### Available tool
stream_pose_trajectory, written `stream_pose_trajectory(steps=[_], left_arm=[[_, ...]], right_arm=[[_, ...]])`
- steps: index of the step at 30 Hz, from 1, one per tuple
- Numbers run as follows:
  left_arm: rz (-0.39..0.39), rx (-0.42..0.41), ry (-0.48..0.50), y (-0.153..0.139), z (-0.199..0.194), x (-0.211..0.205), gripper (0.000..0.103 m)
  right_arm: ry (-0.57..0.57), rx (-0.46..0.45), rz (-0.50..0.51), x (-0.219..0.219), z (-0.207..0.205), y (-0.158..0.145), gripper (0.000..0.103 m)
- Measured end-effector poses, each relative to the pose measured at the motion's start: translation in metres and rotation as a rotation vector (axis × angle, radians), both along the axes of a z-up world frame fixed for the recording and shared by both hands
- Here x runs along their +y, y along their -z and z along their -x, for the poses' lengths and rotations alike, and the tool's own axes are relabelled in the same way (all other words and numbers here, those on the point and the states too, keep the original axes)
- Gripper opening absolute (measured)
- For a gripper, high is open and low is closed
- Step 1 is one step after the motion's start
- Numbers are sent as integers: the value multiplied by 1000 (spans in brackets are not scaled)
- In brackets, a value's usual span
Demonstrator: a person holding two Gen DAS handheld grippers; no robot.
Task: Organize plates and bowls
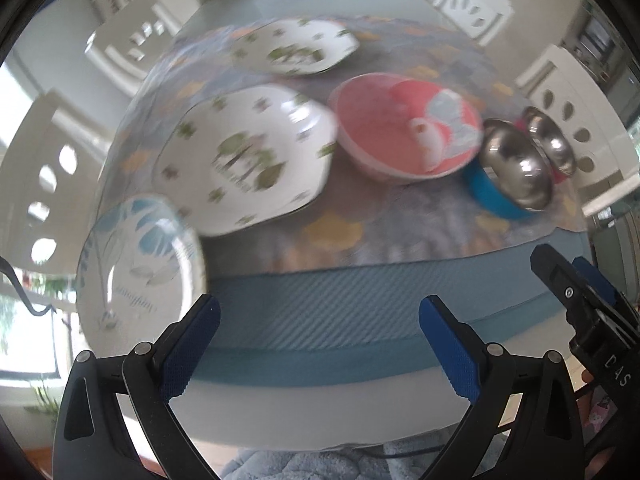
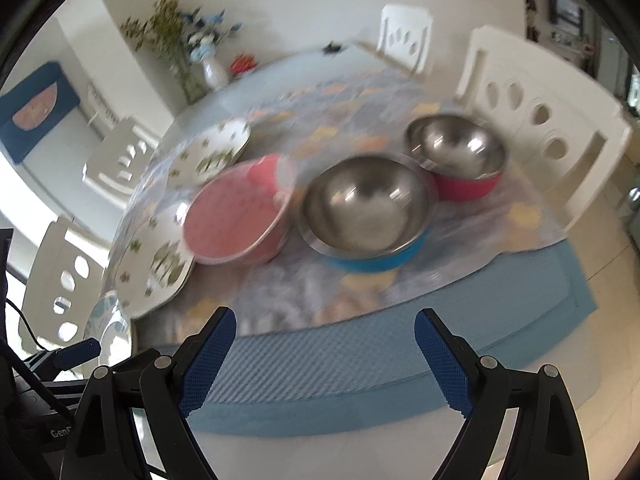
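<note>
On the patterned tablecloth lie a near white plate with green print, a far matching plate, a blue-leaf plate at the near left edge, a pink bowl, a steel bowl with blue outside and a steel bowl with red outside. My left gripper is open and empty before the table's near edge. My right gripper is open and empty, short of the blue bowl; it also shows in the left wrist view.
A blue mat covers the table's near edge. White chairs stand around the table. A vase of flowers and a small red object sit at the far end.
</note>
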State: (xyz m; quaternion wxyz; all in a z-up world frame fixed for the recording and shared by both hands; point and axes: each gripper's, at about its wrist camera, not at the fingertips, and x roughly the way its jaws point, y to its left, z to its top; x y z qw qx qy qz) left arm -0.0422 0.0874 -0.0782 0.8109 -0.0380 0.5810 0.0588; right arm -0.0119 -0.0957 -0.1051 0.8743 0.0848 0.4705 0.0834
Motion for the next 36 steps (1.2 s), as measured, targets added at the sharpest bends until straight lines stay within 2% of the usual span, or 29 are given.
stream_pose_trajectory(steps=[6,14,21,26,28,32,35,36], left_arm=[[14,45,-113,13,18,53,100],[11,36,-207,6,42,128,100],[118,87,-328,26,59,210,100],[109,87,-339,35,60,251,100],[82,103,-345,43,58,263,100],[89,112,-314,56,58,276,100],[148,99,-288,64,60,287,100],[214,87,-274,68,60,292,99]], right_arm=[[-78,56,10,44,5,12,89],[-196,111,0,128,4,21,89],[-275,157,6,192,16,36,89],[-259,227,-15,218,18,57,89],[-224,254,-33,223,18,66,89],[-150,288,-101,230,17,78,89],[-128,310,-162,240,17,86,89],[-125,313,-178,243,18,87,89]])
